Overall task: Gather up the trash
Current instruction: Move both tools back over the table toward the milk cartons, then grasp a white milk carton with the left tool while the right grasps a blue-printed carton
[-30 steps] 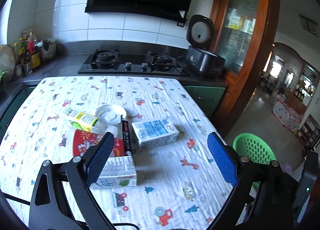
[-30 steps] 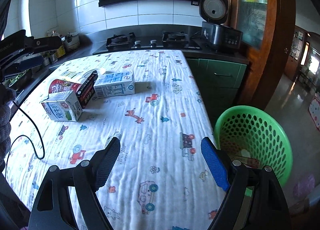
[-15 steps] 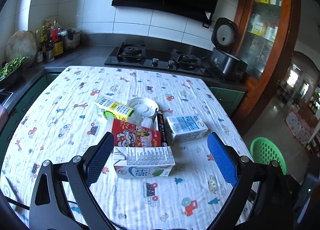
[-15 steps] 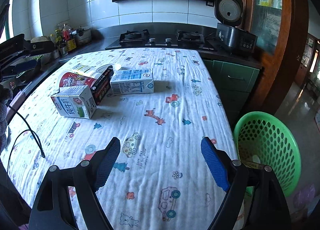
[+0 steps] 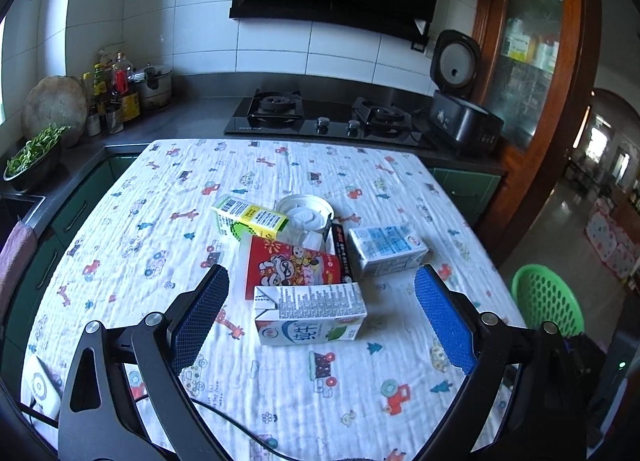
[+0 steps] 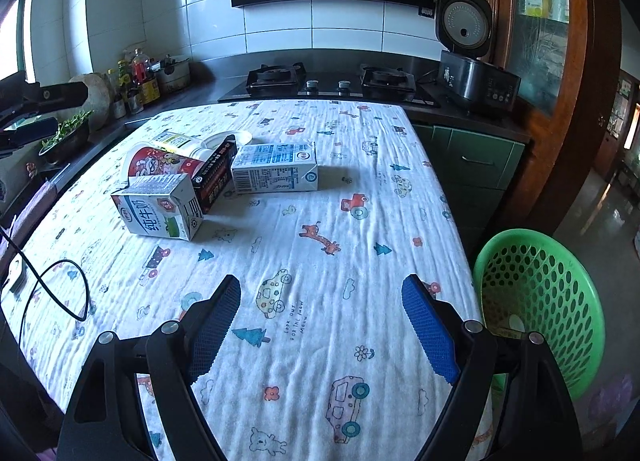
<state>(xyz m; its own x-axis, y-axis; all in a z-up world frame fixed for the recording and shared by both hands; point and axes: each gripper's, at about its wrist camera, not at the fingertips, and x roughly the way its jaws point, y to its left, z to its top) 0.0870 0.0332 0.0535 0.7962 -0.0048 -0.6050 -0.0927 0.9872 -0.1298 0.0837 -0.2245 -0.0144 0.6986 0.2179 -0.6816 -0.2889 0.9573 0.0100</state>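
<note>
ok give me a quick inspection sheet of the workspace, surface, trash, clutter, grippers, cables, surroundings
Surface: table under a white cartoon-print cloth.
Job's things: green-and-white milk carton nearest the left gripper; red printed cup, black box, blue-and-white carton, yellow-green carton and white lid clustered behind it; green basket on the floor off the table's right edge.
Clutter: nothing seen apart from the trash.
Grippers: left gripper open, empty; right gripper open, empty.
Cables: black cable looped at the table's left edge.
Surroundings: gas hob, rice cooker.
</note>
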